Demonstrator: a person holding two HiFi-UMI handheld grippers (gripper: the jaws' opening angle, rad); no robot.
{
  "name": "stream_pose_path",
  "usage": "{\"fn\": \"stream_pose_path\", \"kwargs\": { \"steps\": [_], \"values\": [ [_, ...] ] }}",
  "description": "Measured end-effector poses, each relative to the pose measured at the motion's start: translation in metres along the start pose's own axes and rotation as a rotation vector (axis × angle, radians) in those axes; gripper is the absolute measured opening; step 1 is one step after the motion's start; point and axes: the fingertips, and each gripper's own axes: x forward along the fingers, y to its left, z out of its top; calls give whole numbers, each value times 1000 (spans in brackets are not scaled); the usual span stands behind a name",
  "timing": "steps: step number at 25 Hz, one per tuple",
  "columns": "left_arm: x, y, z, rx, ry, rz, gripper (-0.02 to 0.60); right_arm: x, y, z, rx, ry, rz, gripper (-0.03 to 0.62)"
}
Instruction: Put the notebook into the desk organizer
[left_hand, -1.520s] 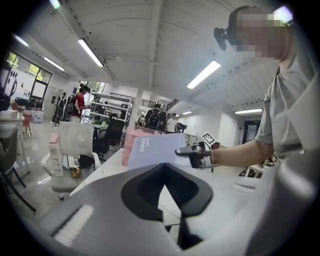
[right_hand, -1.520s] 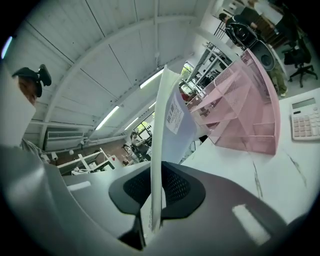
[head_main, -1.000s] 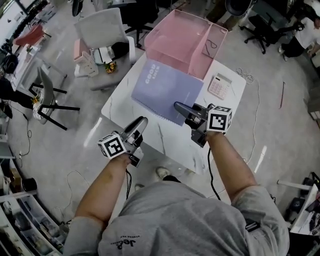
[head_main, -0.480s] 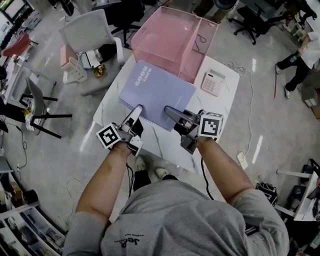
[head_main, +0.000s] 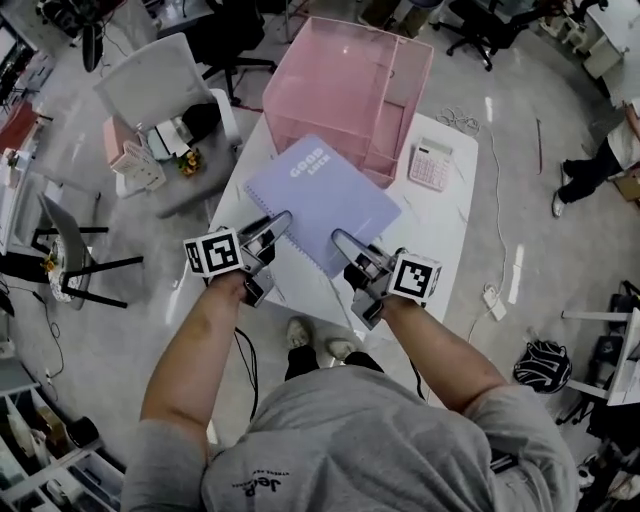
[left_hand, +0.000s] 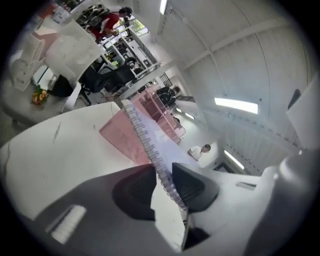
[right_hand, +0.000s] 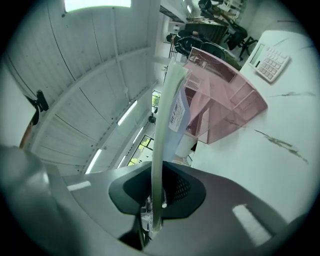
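Note:
The lavender spiral notebook (head_main: 320, 195) is tilted above the white table (head_main: 445, 225), its far corner close to the pink desk organizer (head_main: 345, 85). My left gripper (head_main: 278, 222) has the wire spiral (left_hand: 145, 140) between its jaws, which are closing and touch it on both sides. My right gripper (head_main: 342, 240) is shut on the notebook's near edge (right_hand: 167, 115), seen edge-on in the right gripper view. The organizer (right_hand: 225, 100) stands open-topped beyond the notebook, with a divider inside.
A pink-and-white calculator (head_main: 433, 165) lies on the table to the right of the organizer. A white chair (head_main: 160, 90) with small items stands to the left of the table. A cable runs over the floor at right, near a person (head_main: 600, 165).
The left gripper came forward from the table's near edge to the notebook's spiral side. The notebook's near edge rose off the table in the right gripper, and the view shifted.

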Motion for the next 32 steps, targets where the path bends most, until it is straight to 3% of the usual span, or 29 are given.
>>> {"fn": "stream_pose_path", "kwargs": {
  "steps": [6,12,17,24,32],
  "values": [
    [19,5,20,104,204,-72,150,9,-3,-1,16,-138,-50,34],
    [45,11,42,135,390,-153,147,23,-7,5,51,-256,-101,34],
    [60,13,52,171,493,-180,147,32,-11,9,58,-304,-121,34],
    [81,28,79,163,518,-182,147,60,-16,22,71,-363,-138,34],
    [103,37,120,94,360,-136,144,85,-27,48,152,-466,-147,32]
  ]
}}
